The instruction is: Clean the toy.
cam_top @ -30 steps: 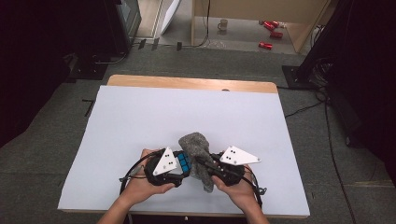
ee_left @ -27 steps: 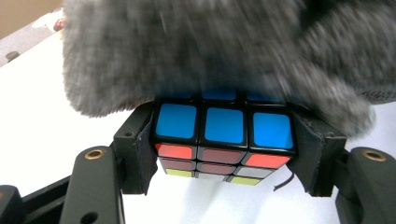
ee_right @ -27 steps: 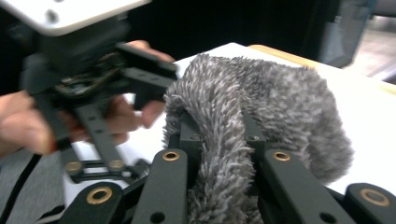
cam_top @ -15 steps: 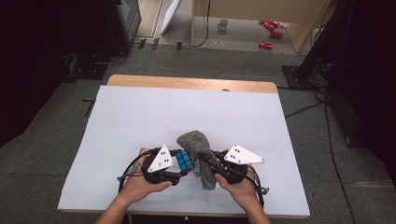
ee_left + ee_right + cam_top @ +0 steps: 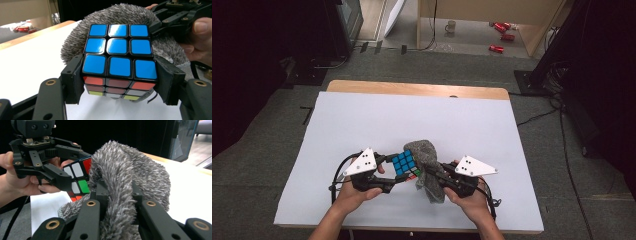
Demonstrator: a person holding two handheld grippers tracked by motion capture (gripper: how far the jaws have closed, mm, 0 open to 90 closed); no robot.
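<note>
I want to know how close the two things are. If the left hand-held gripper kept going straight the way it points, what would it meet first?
Probably the grey fuzzy sock. The left hand-held gripper, shut on the puzzle cube, points straight at it; whether they already touch is unclear.

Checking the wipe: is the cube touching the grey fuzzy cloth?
Touching. In the left gripper view the cube presses into the cloth behind it, no gap.
</note>
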